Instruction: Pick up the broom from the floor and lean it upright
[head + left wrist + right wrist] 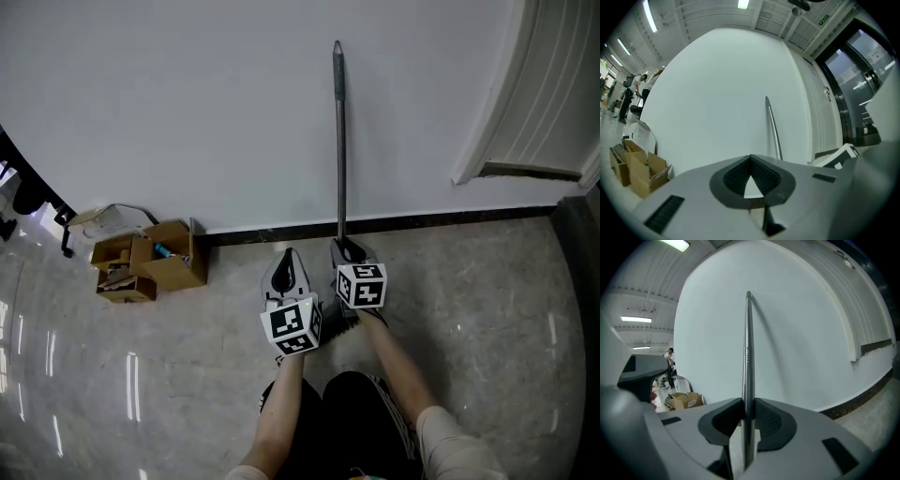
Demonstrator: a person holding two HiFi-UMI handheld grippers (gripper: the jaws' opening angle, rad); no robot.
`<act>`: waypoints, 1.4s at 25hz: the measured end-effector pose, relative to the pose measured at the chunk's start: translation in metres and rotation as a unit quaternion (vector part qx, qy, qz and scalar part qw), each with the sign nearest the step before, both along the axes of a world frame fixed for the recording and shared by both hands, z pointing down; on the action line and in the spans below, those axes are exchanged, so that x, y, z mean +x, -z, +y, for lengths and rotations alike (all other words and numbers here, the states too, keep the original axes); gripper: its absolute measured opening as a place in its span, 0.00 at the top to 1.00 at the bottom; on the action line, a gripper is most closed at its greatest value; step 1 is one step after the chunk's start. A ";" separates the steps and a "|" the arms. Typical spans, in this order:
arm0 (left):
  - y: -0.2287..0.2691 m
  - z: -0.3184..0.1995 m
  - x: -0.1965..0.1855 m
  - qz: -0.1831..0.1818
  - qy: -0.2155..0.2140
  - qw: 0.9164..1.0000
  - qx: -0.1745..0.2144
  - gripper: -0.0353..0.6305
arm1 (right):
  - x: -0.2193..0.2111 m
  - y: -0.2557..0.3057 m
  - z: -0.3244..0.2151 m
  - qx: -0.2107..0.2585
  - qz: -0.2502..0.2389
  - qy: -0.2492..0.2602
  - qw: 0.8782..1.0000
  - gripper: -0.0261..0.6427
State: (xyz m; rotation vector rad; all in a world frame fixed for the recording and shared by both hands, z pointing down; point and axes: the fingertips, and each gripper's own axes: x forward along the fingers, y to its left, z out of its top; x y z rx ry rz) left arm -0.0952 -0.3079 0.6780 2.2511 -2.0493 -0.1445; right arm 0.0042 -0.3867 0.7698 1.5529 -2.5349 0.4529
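Right gripper view: right gripper [748,411] pinches the broom [748,348] low on its slim metal handle — probably stiff, light, slippery — upright by the far wall [811,333]; left gripper [751,161] pressed together, empty.

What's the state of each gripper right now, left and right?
Left gripper: closed, nothing between its jaws.
Right gripper: closed on the broom handle, which it holds upright.
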 end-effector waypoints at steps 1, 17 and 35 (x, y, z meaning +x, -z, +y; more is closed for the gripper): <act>0.000 -0.001 0.001 -0.001 0.000 1.000 0.000 0.88 | 0.000 0.001 -0.001 0.005 0.005 -0.001 1.000 0.82; 0.003 -0.001 0.008 0.005 -0.006 1.000 -0.001 0.88 | 0.004 0.029 -0.002 0.029 0.002 0.025 0.999 0.82; 0.004 0.004 0.026 -0.033 -0.048 0.998 -0.001 0.88 | 0.006 0.100 0.053 0.091 -0.024 0.052 0.994 0.85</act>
